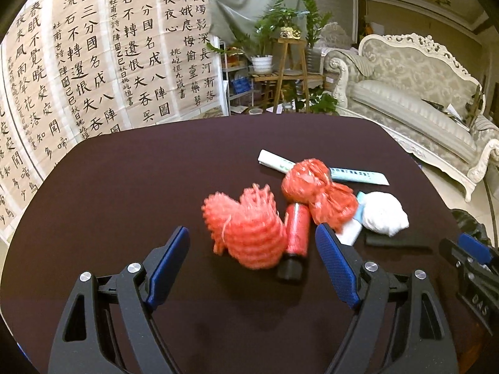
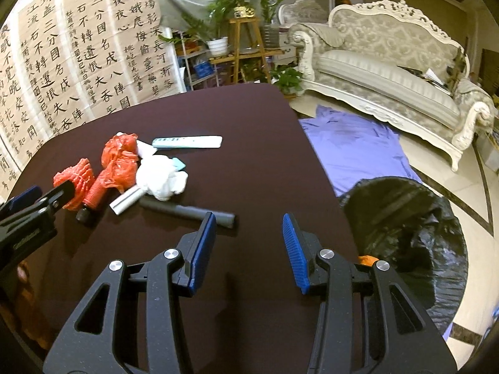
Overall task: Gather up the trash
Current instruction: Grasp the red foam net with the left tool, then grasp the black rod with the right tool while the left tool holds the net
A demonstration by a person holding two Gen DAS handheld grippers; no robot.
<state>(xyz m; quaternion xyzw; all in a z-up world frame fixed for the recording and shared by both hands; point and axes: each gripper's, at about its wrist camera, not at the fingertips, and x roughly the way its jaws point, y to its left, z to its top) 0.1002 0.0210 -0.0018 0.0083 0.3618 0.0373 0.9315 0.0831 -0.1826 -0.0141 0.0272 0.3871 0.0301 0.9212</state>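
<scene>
We held the left tongs [image 1: 252, 243] spread wide over the dark worktop [image 1: 124, 187], with nothing between the blue pads [image 1: 335, 265]. Just beyond their tips lay the orange foam net [image 1: 246, 230], which we take as our landmark. Touching the net on its right lay a red roll with a black end [image 1: 294, 240]. Just behind that roll sat a crumpled red plastic bag [image 1: 315, 193], and beside the bag, further right of the net, a wad of white tissue [image 1: 383, 215] rested against a small white box [image 1: 351, 233]. In front of the tissue lay a dark grey tube [image 1: 396, 241]. Behind the bag, the farthest of the trash from the net, lay a long pale blue-green pack [image 1: 358, 176].

The right tongs [image 2: 249, 237] stood well to the right of the net, parted to a middling gap and empty, their left pad [image 2: 202, 249] near the end of the grey tube. Still further right of the net, off the edge of the worktop and down on the floor, stood a bin lined with a black bag [image 2: 405, 218], with a lilac cloth [image 2: 352, 146] spread on the floor behind it. Far behind the net hung calligraphy sheets [image 1: 93, 62], then potted plants on a wooden stand [image 1: 287, 50], and a carved pale sofa [image 1: 405, 84] to their right.
</scene>
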